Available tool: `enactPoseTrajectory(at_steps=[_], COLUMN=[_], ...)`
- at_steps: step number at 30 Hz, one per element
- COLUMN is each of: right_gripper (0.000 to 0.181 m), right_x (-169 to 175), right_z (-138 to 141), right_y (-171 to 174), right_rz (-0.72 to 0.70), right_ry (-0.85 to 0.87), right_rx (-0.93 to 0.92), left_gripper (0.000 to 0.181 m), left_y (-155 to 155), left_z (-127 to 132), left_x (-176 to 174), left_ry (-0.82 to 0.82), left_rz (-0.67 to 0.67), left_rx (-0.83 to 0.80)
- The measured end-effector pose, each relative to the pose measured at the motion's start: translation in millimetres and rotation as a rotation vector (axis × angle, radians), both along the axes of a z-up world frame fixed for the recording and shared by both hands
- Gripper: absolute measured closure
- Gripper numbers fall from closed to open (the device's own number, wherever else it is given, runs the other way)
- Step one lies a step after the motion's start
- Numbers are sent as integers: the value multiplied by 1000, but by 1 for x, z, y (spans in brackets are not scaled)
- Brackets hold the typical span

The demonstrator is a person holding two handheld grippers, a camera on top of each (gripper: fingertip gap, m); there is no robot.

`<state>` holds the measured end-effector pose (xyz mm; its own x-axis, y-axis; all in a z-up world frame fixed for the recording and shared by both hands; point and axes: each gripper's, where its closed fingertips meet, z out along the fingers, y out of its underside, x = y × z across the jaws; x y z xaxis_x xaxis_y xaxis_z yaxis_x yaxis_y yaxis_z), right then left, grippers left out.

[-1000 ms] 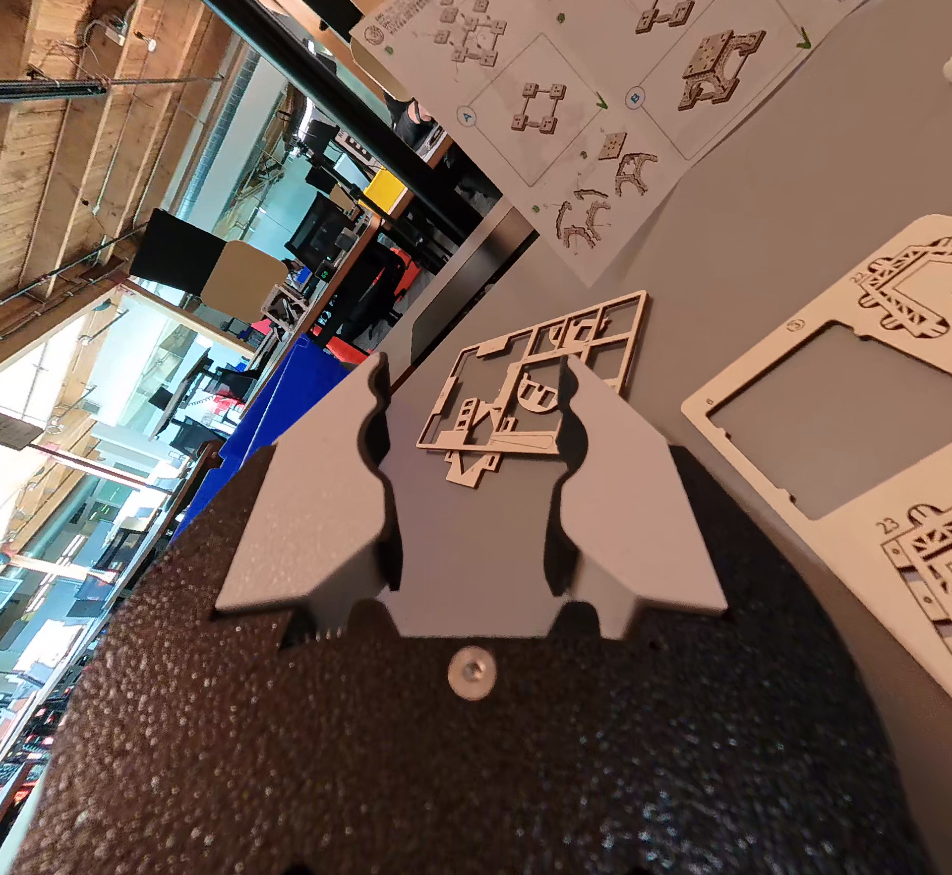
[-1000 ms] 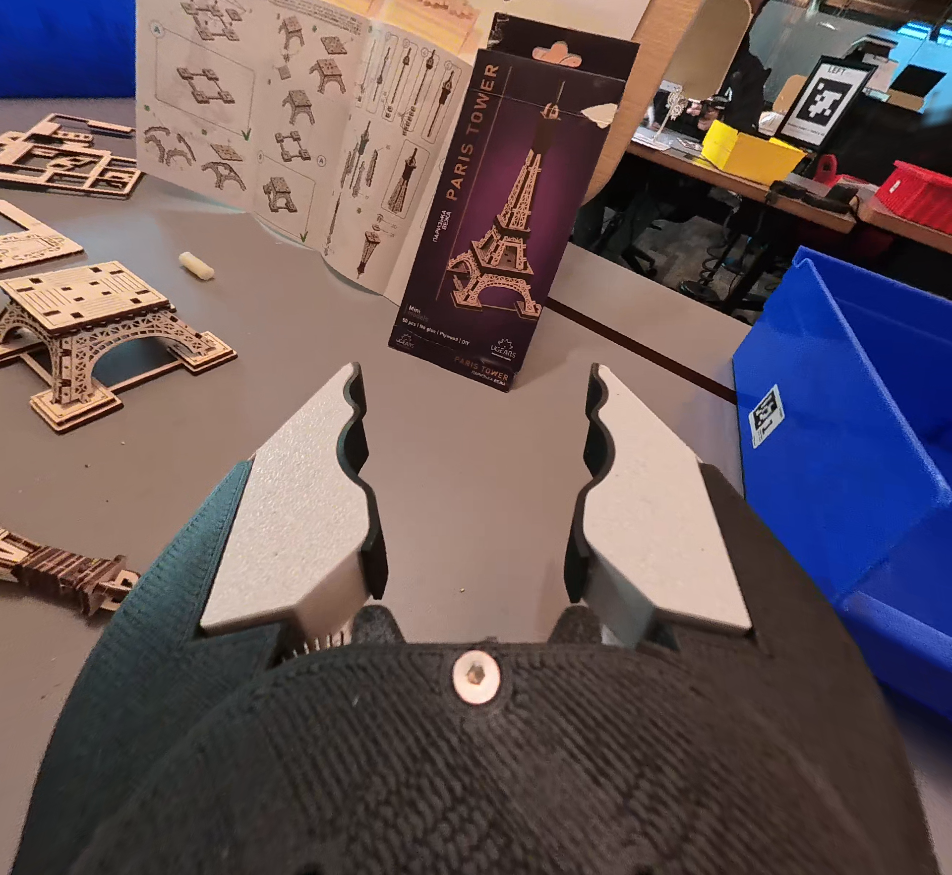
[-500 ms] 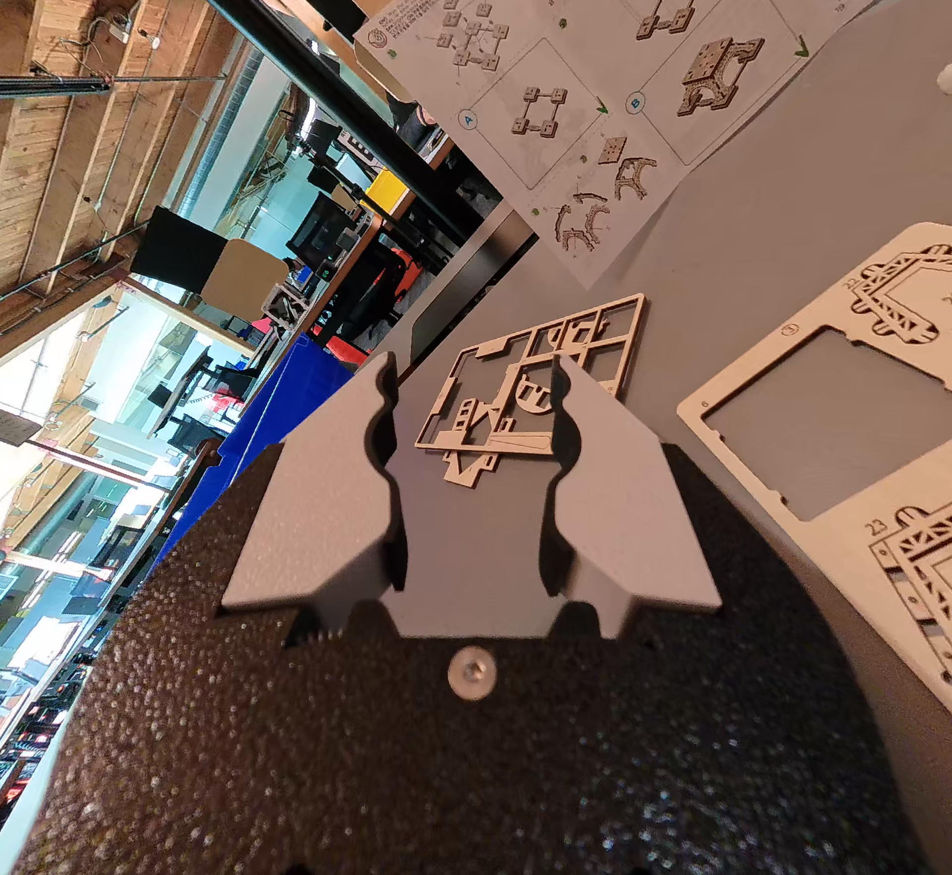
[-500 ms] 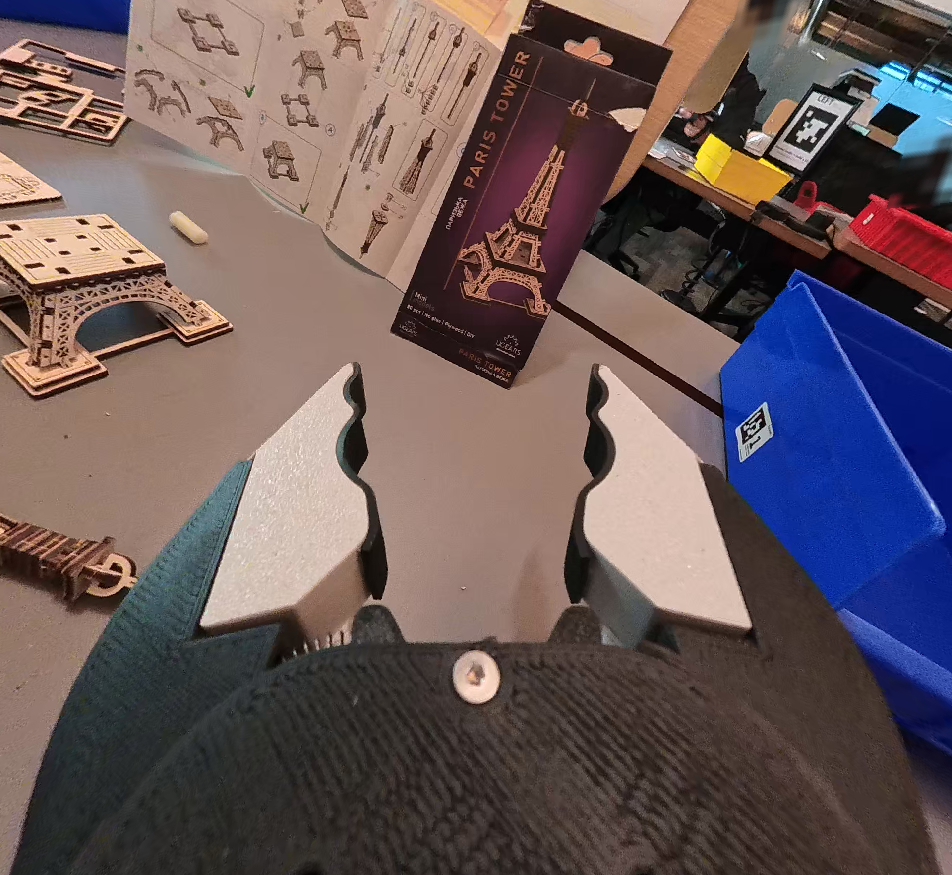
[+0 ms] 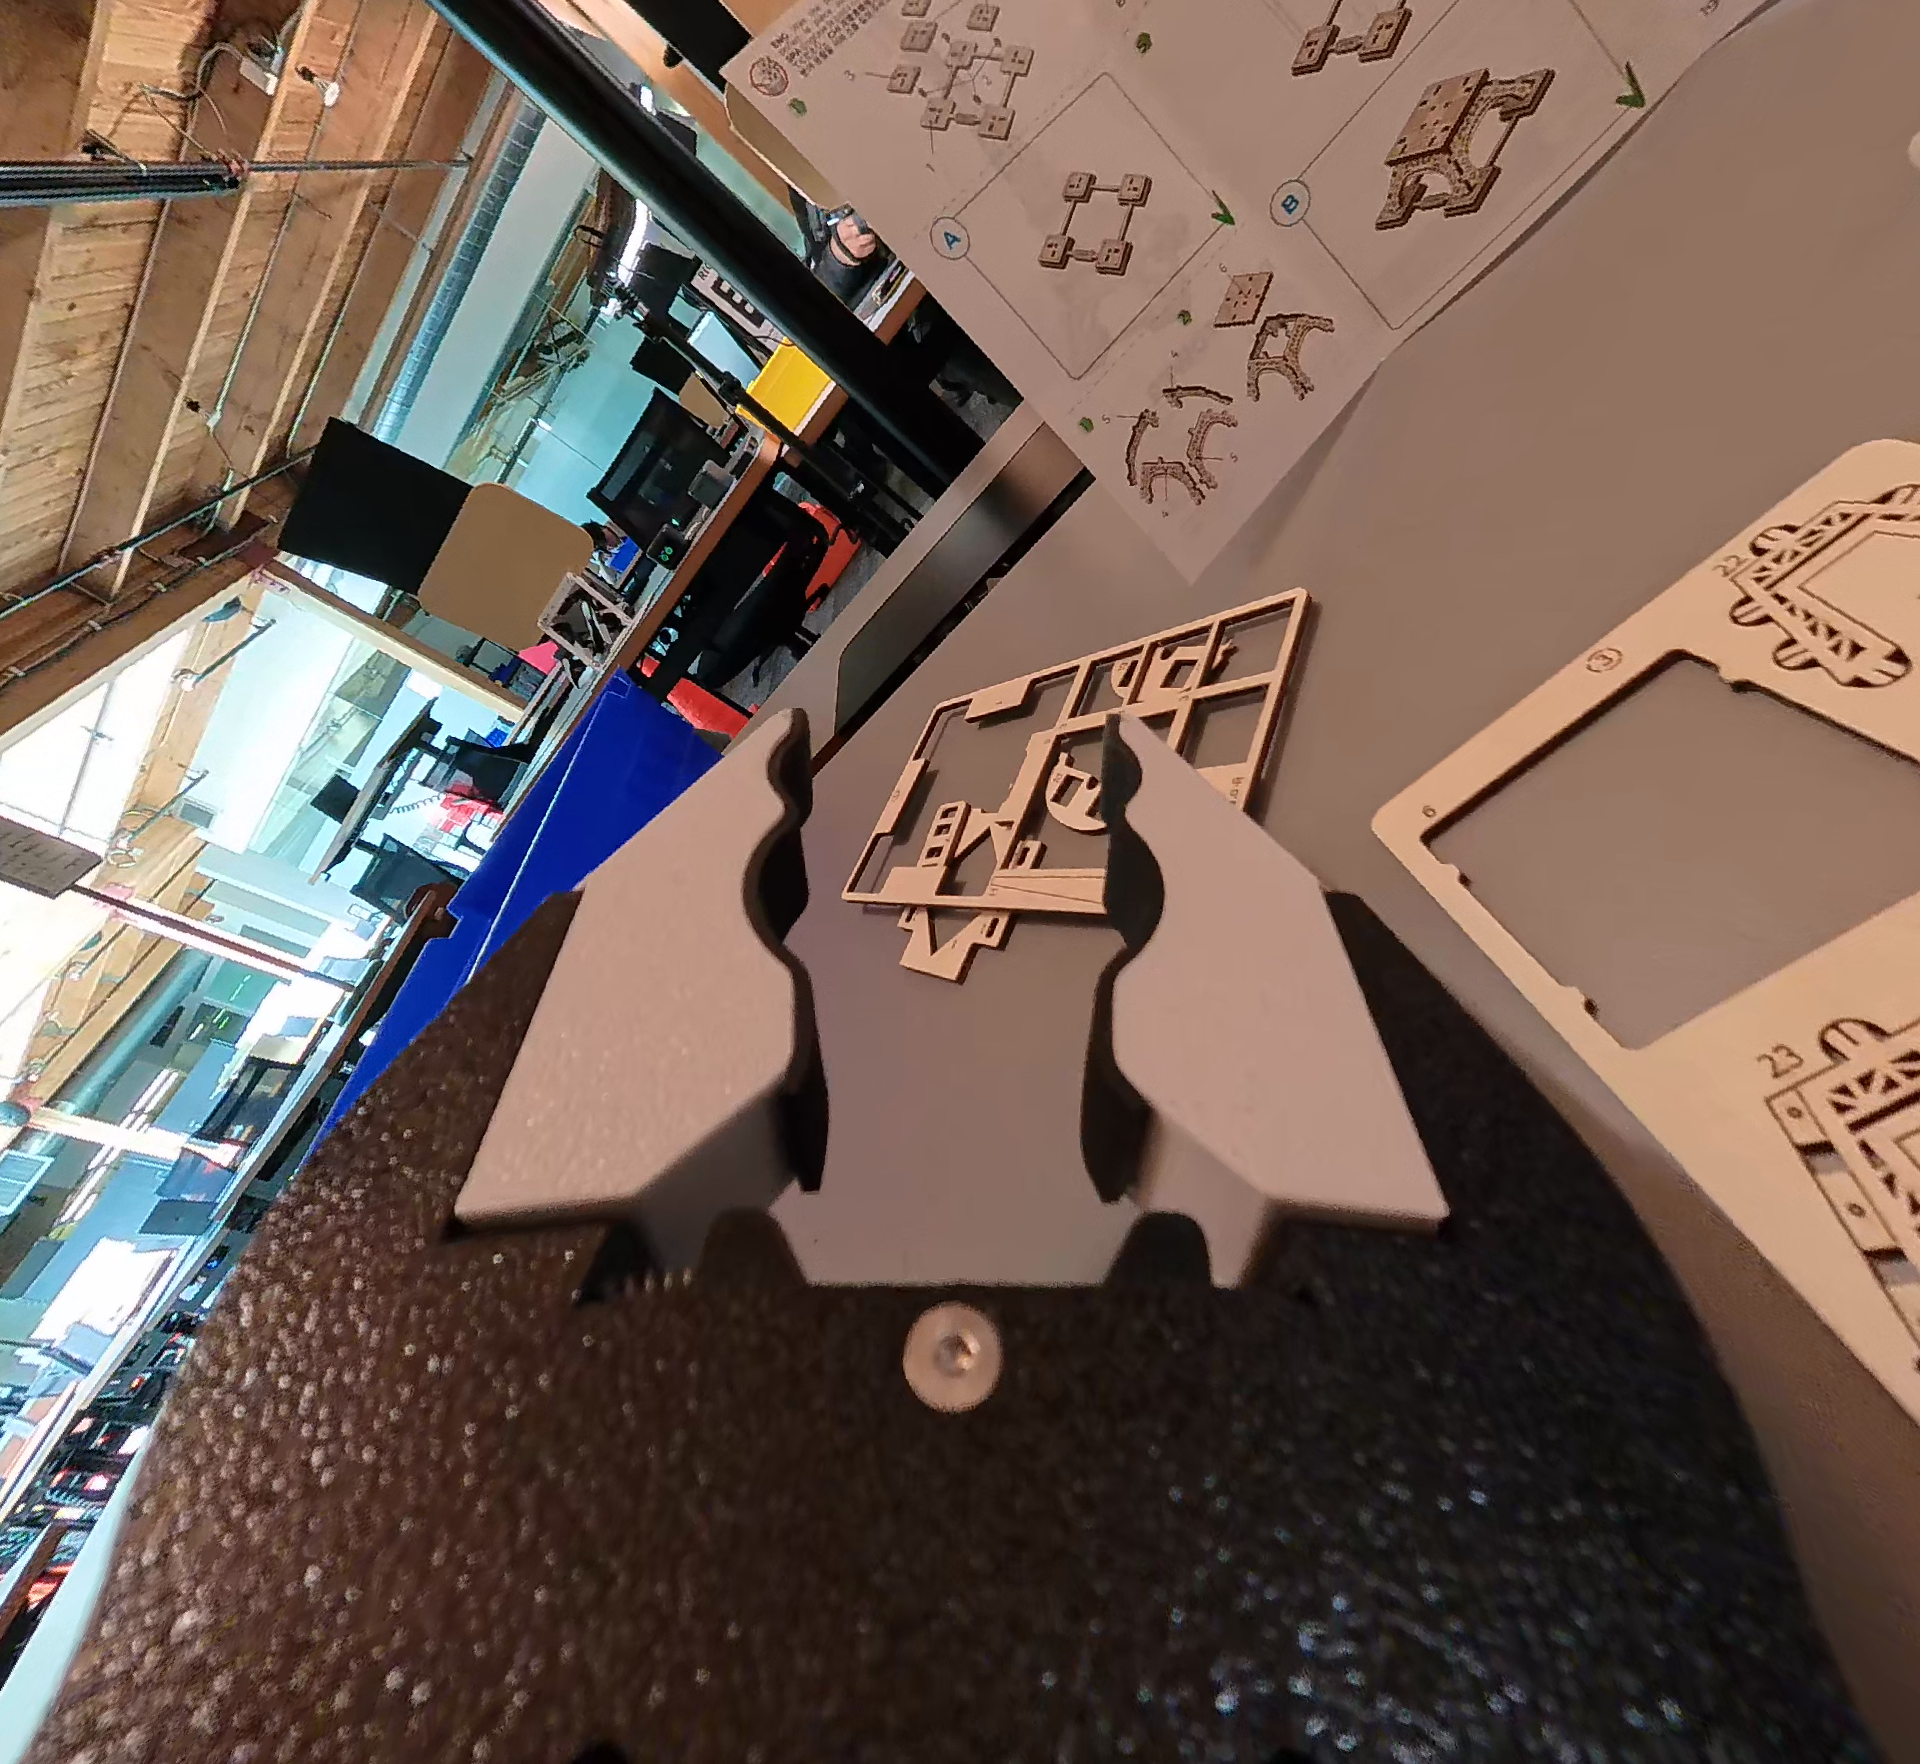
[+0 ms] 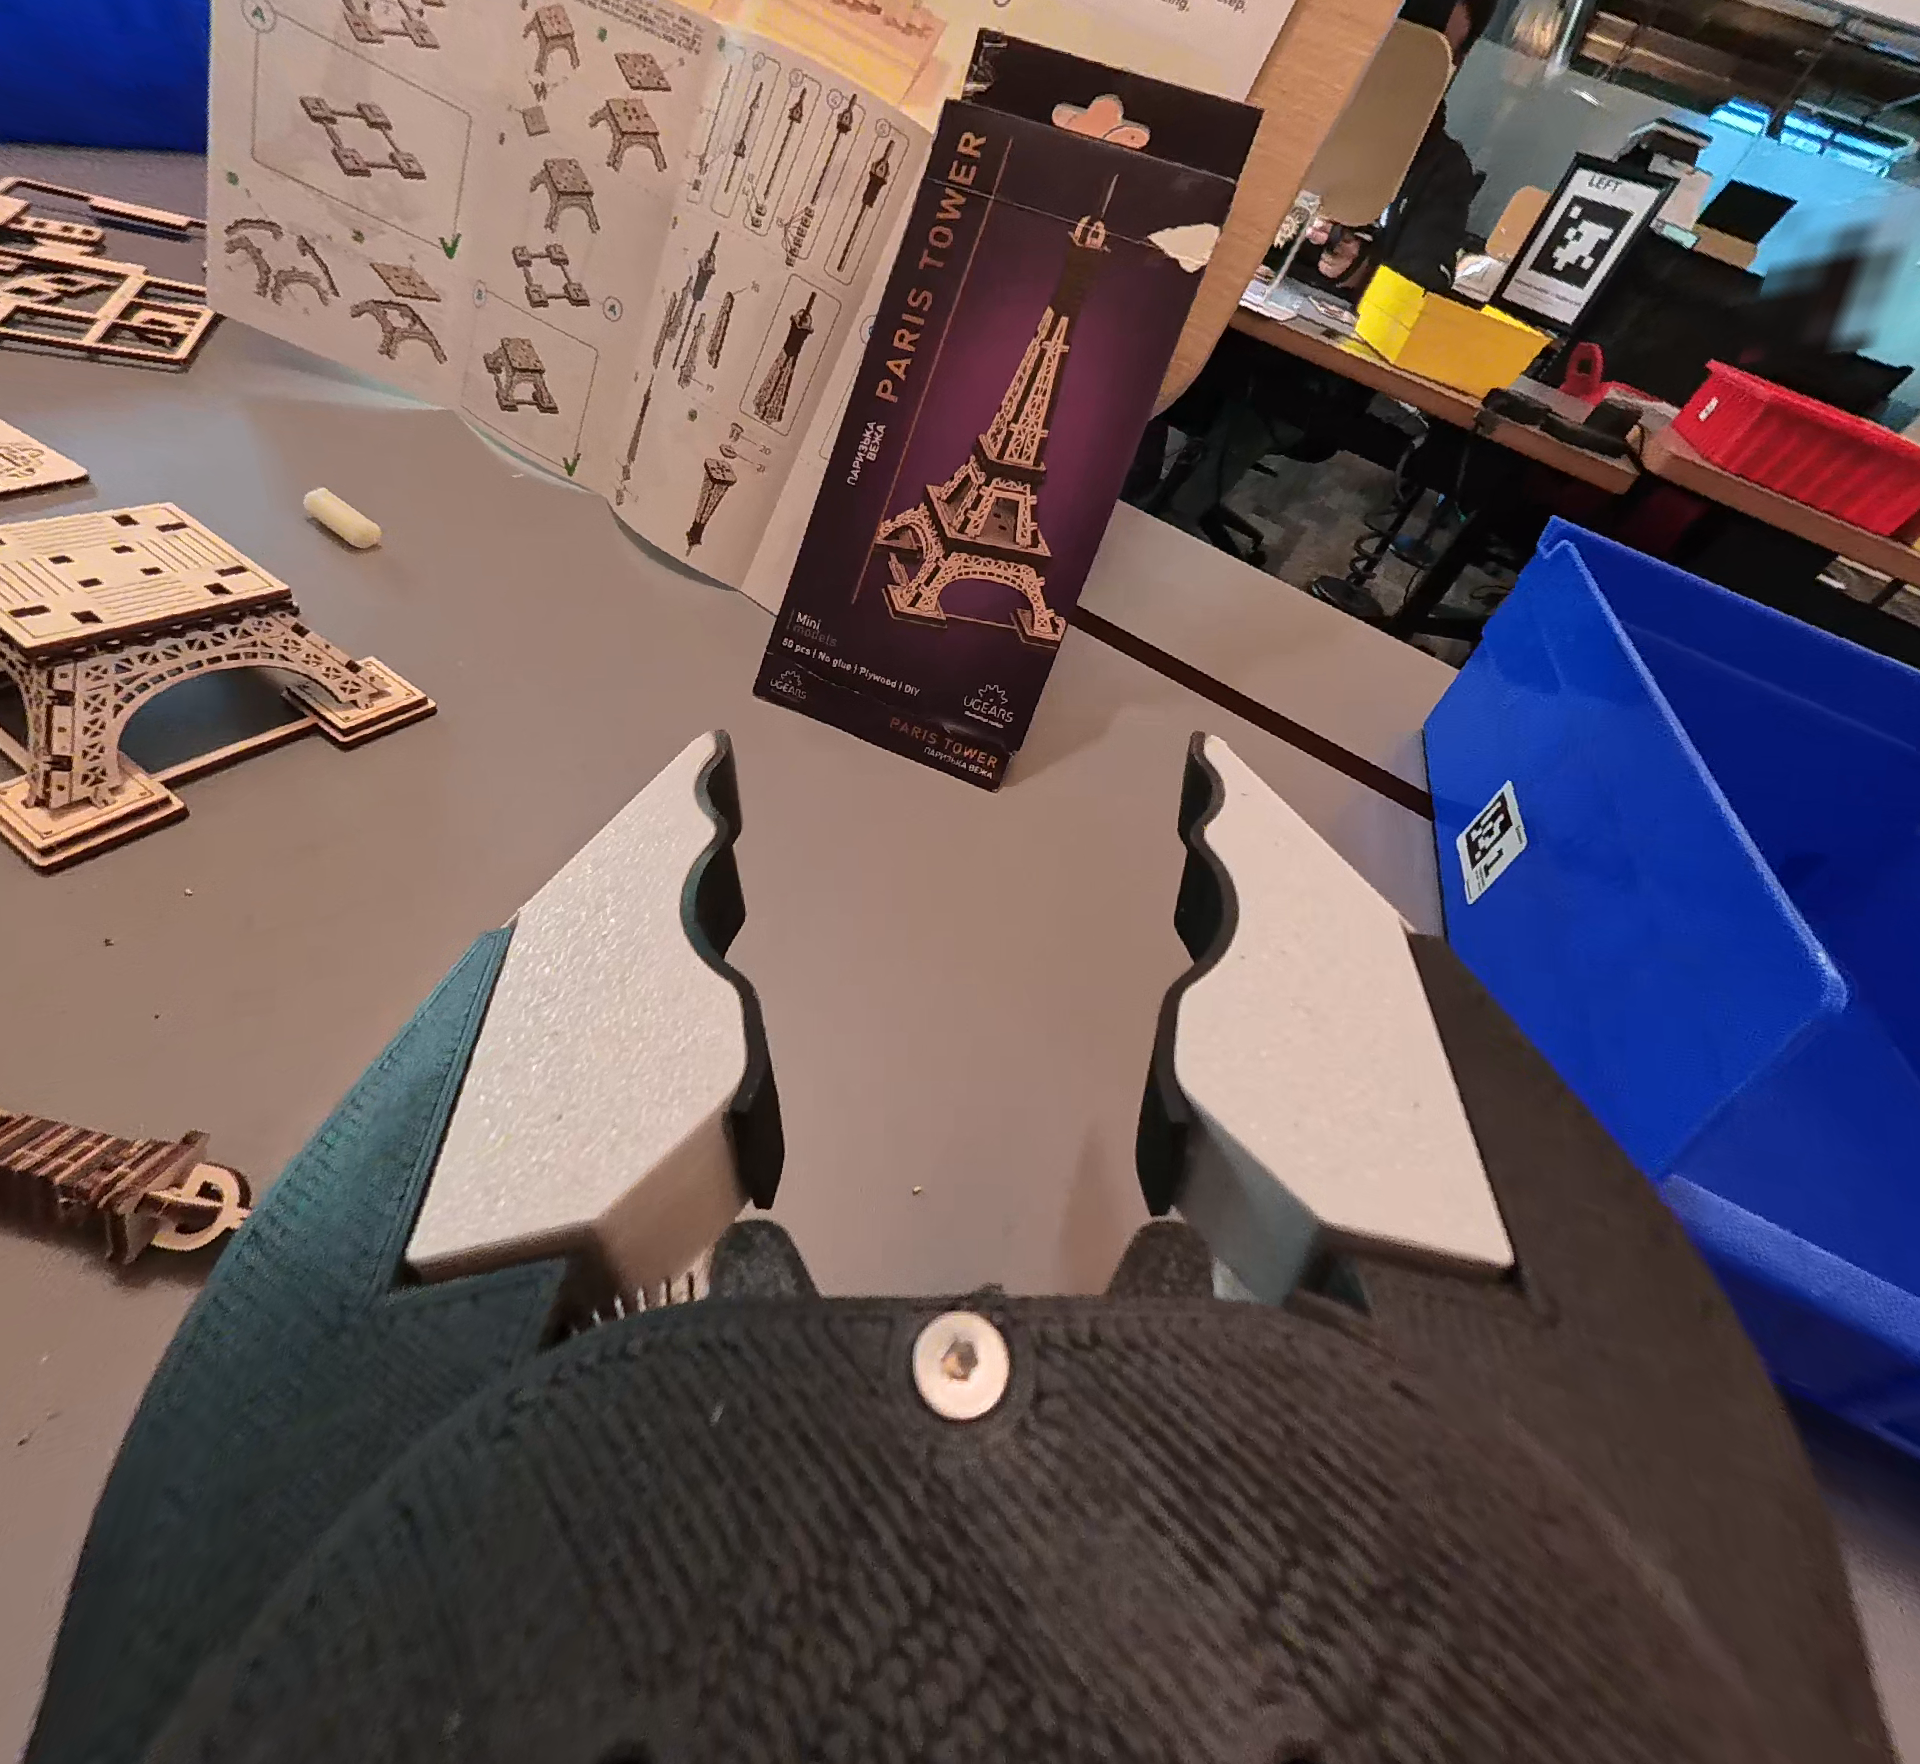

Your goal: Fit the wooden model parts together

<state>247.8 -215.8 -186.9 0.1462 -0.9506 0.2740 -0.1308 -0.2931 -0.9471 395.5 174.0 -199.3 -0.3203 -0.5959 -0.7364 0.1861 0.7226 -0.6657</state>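
Note:
In the right wrist view a built wooden tower base (image 6: 135,634) with arched legs stands on the grey table (image 6: 582,883) at the left. A slim wooden tower section (image 6: 114,1184) lies flat at the lower left. My right gripper (image 6: 956,758) is open and empty, low over the table, well right of both. In the left wrist view my left gripper (image 5: 956,738) is open and empty, tilted, just short of a punched-out wooden sheet (image 5: 1081,769). A larger parts sheet (image 5: 1683,841) with parts still in it lies to its right.
A folded instruction sheet (image 6: 499,228) and a dark purple model box (image 6: 997,426) stand upright at the back. A blue bin (image 6: 1683,904) sits at the right. A small white stick (image 6: 341,517) lies by the base. Offcut sheets (image 6: 94,291) lie far left. The left gripper's tips are roughly 40 cm from the right gripper's. The small white stick (image 6: 341,517) is about 15 cm from my left fingertips.
The right gripper has swung left and then back a little, its jaws the same width. The left gripper's jaws have narrowed slightly; it has hardly moved.

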Motion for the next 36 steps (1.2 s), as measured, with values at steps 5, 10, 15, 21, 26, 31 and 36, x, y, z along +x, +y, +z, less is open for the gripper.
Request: enactPoseTrajectory(at_steps=[5, 10, 15, 21, 26, 31, 36], right_gripper=[98, 98, 99, 99, 99, 99, 99], right_x=[0, 0, 0, 0, 0, 0, 0], right_z=[1, 1, 2, 2, 1, 1, 1], right_y=[-1, -1, -2, -2, -1, -1, 0], right_rz=[-3, -1, 0, 2, 5, 5, 10], right_ry=[-3, -3, -4, -5, -2, -4, -1], right_rx=[6, 11, 21, 24, 18, 19, 8], left_gripper=[127, 128, 129, 129, 129, 129, 130], left_y=[-2, -3, -4, -3, -2, 2, 4], left_z=[-1, -2, -3, -3, -1, 1, 1], left_x=[0, -1, -1, -1, 0, 1, 2], left_ry=[0, 2, 3, 3, 0, 1, 0], left_rz=[-5, -8, -11, -10, -2, 12, 17], left_rx=[13, 18, 21, 19, 10, -5, -6])
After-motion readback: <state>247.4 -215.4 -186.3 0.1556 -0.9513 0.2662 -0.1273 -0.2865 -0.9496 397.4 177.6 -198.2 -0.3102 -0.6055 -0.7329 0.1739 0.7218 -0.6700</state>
